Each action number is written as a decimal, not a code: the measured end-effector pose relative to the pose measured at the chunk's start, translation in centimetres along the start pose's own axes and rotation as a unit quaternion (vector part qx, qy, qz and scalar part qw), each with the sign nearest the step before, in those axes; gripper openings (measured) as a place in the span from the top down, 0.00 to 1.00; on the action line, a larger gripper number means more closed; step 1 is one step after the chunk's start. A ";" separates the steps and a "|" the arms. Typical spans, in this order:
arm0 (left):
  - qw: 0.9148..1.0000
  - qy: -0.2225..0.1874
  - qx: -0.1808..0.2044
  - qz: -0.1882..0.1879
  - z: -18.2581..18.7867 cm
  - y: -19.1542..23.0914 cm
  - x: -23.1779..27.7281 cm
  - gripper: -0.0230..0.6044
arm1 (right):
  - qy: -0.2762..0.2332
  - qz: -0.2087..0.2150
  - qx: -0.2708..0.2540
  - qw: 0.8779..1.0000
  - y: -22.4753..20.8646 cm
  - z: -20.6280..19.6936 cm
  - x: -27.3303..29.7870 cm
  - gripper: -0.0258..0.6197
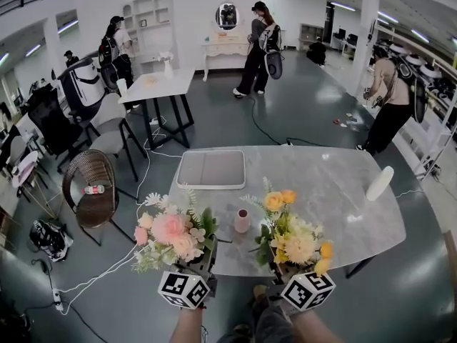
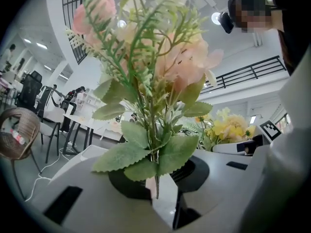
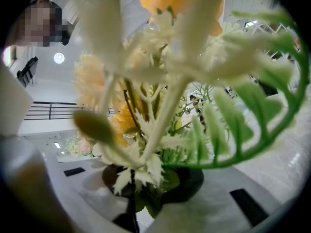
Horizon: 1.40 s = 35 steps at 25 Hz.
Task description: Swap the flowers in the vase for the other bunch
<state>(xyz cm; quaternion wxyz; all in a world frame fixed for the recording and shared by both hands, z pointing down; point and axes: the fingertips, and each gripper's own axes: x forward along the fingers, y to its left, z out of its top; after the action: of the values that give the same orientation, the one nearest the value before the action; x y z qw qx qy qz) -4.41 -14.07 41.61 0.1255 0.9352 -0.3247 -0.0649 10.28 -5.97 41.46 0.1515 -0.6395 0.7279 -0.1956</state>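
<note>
Vase [image 1: 242, 221] on table [image 1: 328, 184], left bunch [image 1: 171, 234] and right bunch [image 1: 293, 238] flanking, tray [image 1: 211, 168] behind

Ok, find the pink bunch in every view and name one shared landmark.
Head view: the pink bunch stands at lower left.
Left gripper view: it fills the middle and top, stems running down between the jaws.
Right gripper view: a small blurred pink patch left of middle.
Shared landmark: the yellow bunch, lower right in the head view, small at right in the left gripper view, filling the right gripper view.
</note>
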 end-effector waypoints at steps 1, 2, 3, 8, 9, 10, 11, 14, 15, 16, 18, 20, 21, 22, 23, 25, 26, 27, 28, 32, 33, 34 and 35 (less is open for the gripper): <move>1.000 0.001 -0.001 0.001 -0.1 0.1 -0.1 0.83 | 0.000 0.003 -0.001 1.000 0.1 0.1 0.2 0.82; 1.000 0.001 -0.003 0.003 -0.2 0.3 -0.2 0.83 | -0.001 0.006 -0.003 1.000 0.3 0.2 0.4 0.82; 1.000 0.002 -0.004 0.004 -0.2 0.4 -0.1 0.83 | -0.002 0.009 -0.006 1.000 0.4 0.5 0.8 0.82; 1.000 0.014 -0.001 0.018 -1.0 1.5 0.0 0.83 | -0.005 0.032 -0.013 0.999 0.8 2.0 3.0 0.82; 1.000 0.016 -0.003 0.021 -1.2 1.7 0.2 0.83 | -0.006 0.037 -0.015 0.999 0.9 2.4 3.5 0.82; 1.000 0.018 -0.005 0.023 -1.3 2.0 0.3 0.83 | -0.006 0.041 -0.015 0.999 0.9 2.7 4.1 0.82; 0.999 0.019 -0.009 0.025 -1.5 2.2 0.4 0.83 | -0.005 0.044 -0.015 0.999 0.9 2.9 4.6 0.82; 0.999 0.021 -0.016 0.030 -1.9 3.0 0.8 0.83 | -0.003 0.057 -0.015 0.998 0.9 3.5 6.1 0.82; 0.999 0.021 -0.017 0.031 -2.1 3.2 0.8 0.83 | -0.002 0.060 -0.015 0.998 0.8 3.7 6.4 0.82; 0.999 0.021 -0.017 0.032 -2.4 3.2 0.8 0.83 | -0.003 0.063 -0.014 0.998 0.7 3.8 6.7 0.82; 0.999 0.023 -0.015 0.033 -3.0 3.3 0.9 0.82 | -0.004 0.069 -0.016 0.997 0.6 4.1 7.2 0.82; 0.999 0.025 -0.014 0.035 -3.4 3.4 1.1 0.82 | -0.005 0.076 -0.018 0.997 0.5 4.4 7.8 0.82; 0.999 0.024 -0.014 0.036 -3.5 3.6 1.3 0.82 | -0.006 0.082 -0.020 0.996 0.7 4.7 8.1 0.82; 0.999 0.023 -0.016 0.038 -3.5 3.8 1.5 0.83 | -0.007 0.087 -0.021 0.996 0.8 5.0 8.5 0.82; 0.999 0.023 -0.017 0.040 -3.6 4.0 1.6 0.82 | -0.007 0.089 -0.020 0.996 0.7 5.2 8.8 0.82; 0.999 0.022 -0.021 0.044 -3.4 4.4 2.2 0.82 | -0.006 0.091 -0.020 0.996 0.4 5.6 9.4 0.82; 0.998 0.021 -0.022 0.046 -3.3 4.6 2.5 0.82 | -0.006 0.094 -0.022 0.995 0.5 6.0 9.7 0.82; 0.998 0.020 -0.023 0.049 -3.2 4.7 2.7 0.82 | -0.007 0.097 -0.023 0.995 0.4 6.3 10.1 0.82; 0.998 0.020 -0.024 0.050 -3.2 4.9 3.0 0.83 | -0.006 0.096 -0.023 0.995 0.2 6.3 10.3 0.82; 0.998 0.020 -0.024 0.051 -3.4 4.9 3.8 0.82 | 0.002 0.093 -0.025 0.995 -0.8 6.1 11.0 0.82; 0.998 0.021 -0.024 0.051 -3.5 4.9 4.1 0.82 | 0.004 0.090 -0.023 0.996 -1.3 5.9 11.1 0.82; 0.998 0.023 -0.024 0.051 -3.6 4.8 4.4 0.82 | 0.007 0.087 -0.021 0.996 -1.7 5.8 11.2 0.82; 0.998 0.024 -0.023 0.052 -3.7 4.7 4.6 0.82 | 0.010 0.085 -0.019 0.996 -2.1 5.6 11.3 0.82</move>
<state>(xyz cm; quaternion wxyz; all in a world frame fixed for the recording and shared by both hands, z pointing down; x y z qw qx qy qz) -2.84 -19.79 46.31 0.1582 0.9153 -0.3679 -0.0433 13.21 -17.84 37.87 0.1481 -0.5759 0.7849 -0.1743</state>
